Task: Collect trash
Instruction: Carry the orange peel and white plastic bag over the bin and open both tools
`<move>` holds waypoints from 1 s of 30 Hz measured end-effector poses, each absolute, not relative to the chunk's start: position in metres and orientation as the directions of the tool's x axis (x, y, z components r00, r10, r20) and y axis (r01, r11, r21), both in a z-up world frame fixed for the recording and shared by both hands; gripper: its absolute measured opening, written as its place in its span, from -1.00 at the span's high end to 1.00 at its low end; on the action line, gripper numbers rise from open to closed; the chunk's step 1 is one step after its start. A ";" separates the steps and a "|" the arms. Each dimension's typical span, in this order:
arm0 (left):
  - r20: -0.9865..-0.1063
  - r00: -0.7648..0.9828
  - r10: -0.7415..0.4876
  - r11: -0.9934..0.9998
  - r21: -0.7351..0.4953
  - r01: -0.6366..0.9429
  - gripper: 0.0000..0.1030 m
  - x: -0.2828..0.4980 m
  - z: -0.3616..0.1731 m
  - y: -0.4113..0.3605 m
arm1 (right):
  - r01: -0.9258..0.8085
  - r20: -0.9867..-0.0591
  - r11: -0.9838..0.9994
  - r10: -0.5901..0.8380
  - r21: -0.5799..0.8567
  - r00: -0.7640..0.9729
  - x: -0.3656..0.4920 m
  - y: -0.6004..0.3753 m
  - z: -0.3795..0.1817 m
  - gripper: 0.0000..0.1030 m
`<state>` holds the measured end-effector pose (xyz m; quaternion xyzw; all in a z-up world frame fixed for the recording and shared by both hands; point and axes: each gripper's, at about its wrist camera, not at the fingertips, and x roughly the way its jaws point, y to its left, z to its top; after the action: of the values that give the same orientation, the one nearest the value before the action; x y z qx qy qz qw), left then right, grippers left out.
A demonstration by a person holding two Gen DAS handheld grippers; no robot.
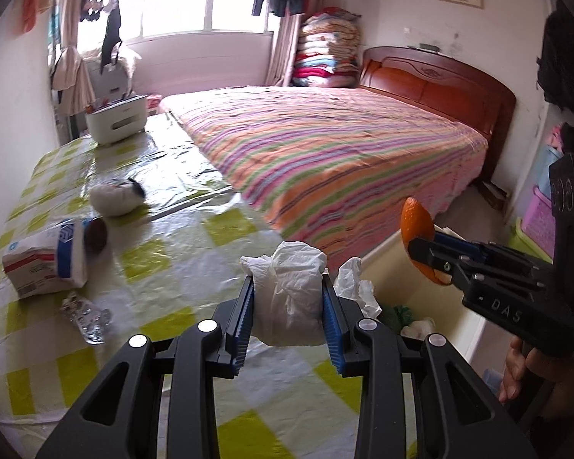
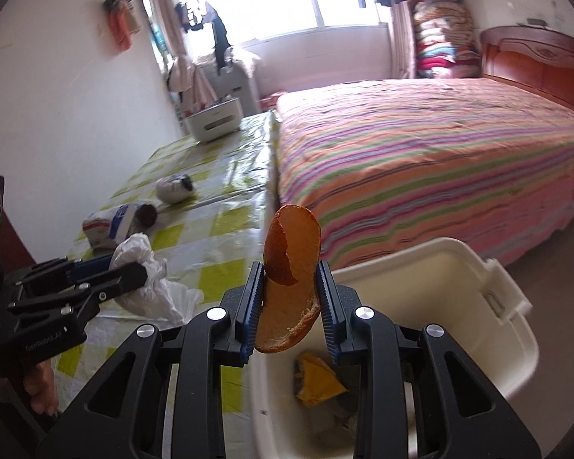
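Observation:
My left gripper (image 1: pixel 289 279) is shut on a crumpled white tissue (image 1: pixel 292 298), held over the table's right edge; a loose flap of it hangs to the right. In the right wrist view the left gripper (image 2: pixel 128 267) and tissue (image 2: pixel 160 290) appear at the left. My right gripper (image 2: pixel 291 267) is shut on a curved piece of orange peel (image 2: pixel 292 237), held upright above the near rim of a cream plastic bin (image 2: pixel 459 256). From the left wrist, the right gripper (image 1: pixel 421 246) and peel (image 1: pixel 413 218) hover over the bin (image 1: pixel 379 258). A yellow scrap (image 2: pixel 317 380) lies inside it.
The table (image 1: pixel 195 252) has a yellow-green checked cover. On it lie a paper tissue pack (image 1: pixel 46 256), a crumpled clear wrapper (image 1: pixel 86 315), a white rounded bundle (image 1: pixel 114 199) and a white box (image 1: pixel 116 122). A striped bed (image 1: pixel 344 157) stands beyond the bin.

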<state>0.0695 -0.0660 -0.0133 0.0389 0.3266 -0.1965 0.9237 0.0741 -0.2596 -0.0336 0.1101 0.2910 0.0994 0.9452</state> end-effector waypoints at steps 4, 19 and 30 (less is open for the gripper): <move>-0.626 0.698 -0.348 0.910 -0.048 0.412 0.37 0.069 -0.016 -0.080 | -0.079 -0.506 0.953 0.226 0.294 0.832 0.067 -0.276 -0.034 0.43; -0.639 0.669 -0.380 0.888 -0.049 0.457 0.36 0.066 -0.022 -0.107 | 0.021 -0.416 0.919 0.158 0.393 0.896 0.045 -0.307 -0.028 -0.15; -0.650 0.614 -0.447 0.856 -0.112 0.504 0.35 0.073 -0.026 -0.137 | 0.076 -0.336 0.883 0.095 0.463 0.937 0.027 -0.334 -0.022 -0.19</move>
<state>0.0727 -0.1367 -0.0258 0.0408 0.3502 -0.2649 0.8975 0.0274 -0.3340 -0.0218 0.2419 0.1772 0.0049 0.9540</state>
